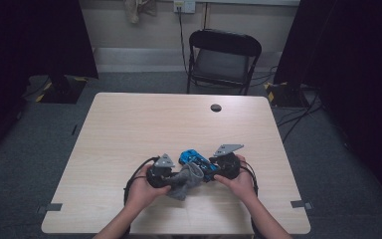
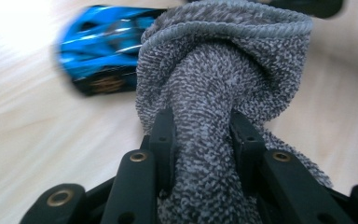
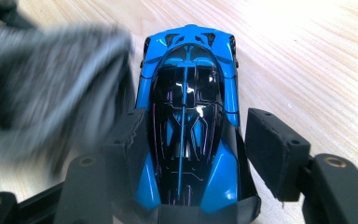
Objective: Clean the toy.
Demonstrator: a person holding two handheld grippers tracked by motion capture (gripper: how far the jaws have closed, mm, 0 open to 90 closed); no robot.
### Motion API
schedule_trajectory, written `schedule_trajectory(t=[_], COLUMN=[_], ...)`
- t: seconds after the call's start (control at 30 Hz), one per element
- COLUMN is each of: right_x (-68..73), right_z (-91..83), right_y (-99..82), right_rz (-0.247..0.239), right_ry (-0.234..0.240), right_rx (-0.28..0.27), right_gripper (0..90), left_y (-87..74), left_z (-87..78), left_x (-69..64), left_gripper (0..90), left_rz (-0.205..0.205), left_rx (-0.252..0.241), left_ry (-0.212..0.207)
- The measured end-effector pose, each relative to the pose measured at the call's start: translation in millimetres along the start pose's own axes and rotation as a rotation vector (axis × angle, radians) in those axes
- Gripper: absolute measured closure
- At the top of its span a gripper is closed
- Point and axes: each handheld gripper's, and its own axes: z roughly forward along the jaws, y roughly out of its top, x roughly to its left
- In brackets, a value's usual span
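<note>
Toy car (image 3: 186, 135), blue with black canopy, sits on the worktop (image 1: 129, 129) toward the near edge, roughly mid-width. Right gripper (image 1: 218, 172) has it: fingers (image 3: 272, 149) partly closed around the car's rear half, left pad against the body; right pad looks just off it, contact unclear. Left gripper (image 1: 171, 178) fingers (image 2: 164, 140) pinched tight on a bunched grey terry cloth (image 2: 219, 74). Cloth's folded end is up against the car's side, blurred in the right gripper view.

Grey-flecked towel (image 2: 223, 70), blue-black toy car (image 3: 189, 135)
</note>
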Motion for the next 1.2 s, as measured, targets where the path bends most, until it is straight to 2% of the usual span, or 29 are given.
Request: schedule_trajectory(t=[0.07, 0.13, 0.27, 0.47, 0.73, 0.9, 1.2], right_x=[-0.1, 0.0, -0.3, -0.1, -0.2, 0.0, -0.1], right_z=[0.0, 0.1, -0.3, -0.2, -0.1, -0.2, 0.0], right_y=[0.1, 0.4, -0.1, 0.0, -0.3, -0.2, -0.2], right_rz=[0.0, 0.0, 0.0, 0.0, 0.0, 0.0, 0.001], right_ry=[0.0, 0.001, 0.001, 0.0, 0.0, -0.001, 0.0], right_rx=[0.001, 0.003, 0.001, 0.002, -0.001, -0.001, -0.002], right_gripper=[40.0, 39.9, 39.9, 40.0, 39.9, 39.9, 39.9], left_y=[1.6, 2.3, 4.7, 4.6, 0.7, 0.2, 1.2], left_z=[9.6, 18.2, 24.9, 18.6, 6.9, 4.9, 2.0], left_x=[-8.6, -13.2, -12.8, 1.2, 27.9, 36.7, 42.3], left_gripper=[67.6, 67.6, 67.5, 67.5, 67.4, 67.2, 67.2], left_rz=[0.024, 0.025, 0.02, 0.002, -0.06, -0.085, -0.085], left_rx=[0.025, 0.028, 0.028, 0.03, 0.012, 0.005, 0.009], left_ry=[-0.019, -0.034, -0.036, 0.011, 0.081, 0.083, 0.103])
